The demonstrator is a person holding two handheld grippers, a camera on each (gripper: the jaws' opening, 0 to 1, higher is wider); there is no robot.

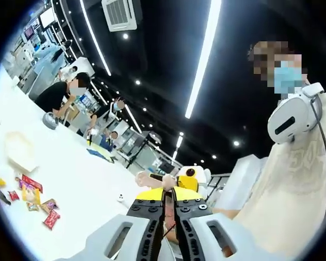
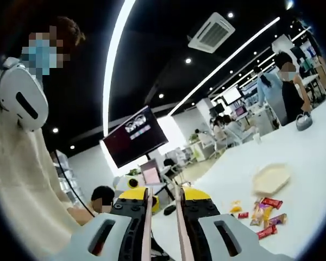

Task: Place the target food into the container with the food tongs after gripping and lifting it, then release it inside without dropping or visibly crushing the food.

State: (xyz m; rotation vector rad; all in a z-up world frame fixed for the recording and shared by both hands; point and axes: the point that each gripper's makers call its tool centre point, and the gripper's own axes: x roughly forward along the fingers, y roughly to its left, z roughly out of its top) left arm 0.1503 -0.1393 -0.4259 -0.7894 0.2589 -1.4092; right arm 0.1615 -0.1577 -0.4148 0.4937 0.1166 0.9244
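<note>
Left gripper (image 1: 168, 209), jaws pressed nearly together, is pointing upward beside the white table (image 1: 81, 168) bearing snack packets (image 1: 35, 198) and pale container (image 1: 20, 152). Right gripper (image 2: 163, 209), jaws slightly parted, is facing a wall screen (image 2: 135, 136).

A black ceiling (image 1: 168, 49) runs overhead, crossed by long white light strips (image 1: 205, 54) and dotted with small round downlights (image 1: 137, 82). A square ceiling air-conditioning unit (image 1: 119, 13) is set into it, seen too in the right gripper view (image 2: 211, 31). A broad white table (image 1: 60, 163) stretches away, with people standing and bending at its far end (image 1: 62, 92). In the right gripper view a large dark wall screen (image 2: 135, 136) hangs before a pale wall (image 2: 89, 163), and further monitors (image 2: 231, 96) and desks stand in the bright open office behind.
</note>
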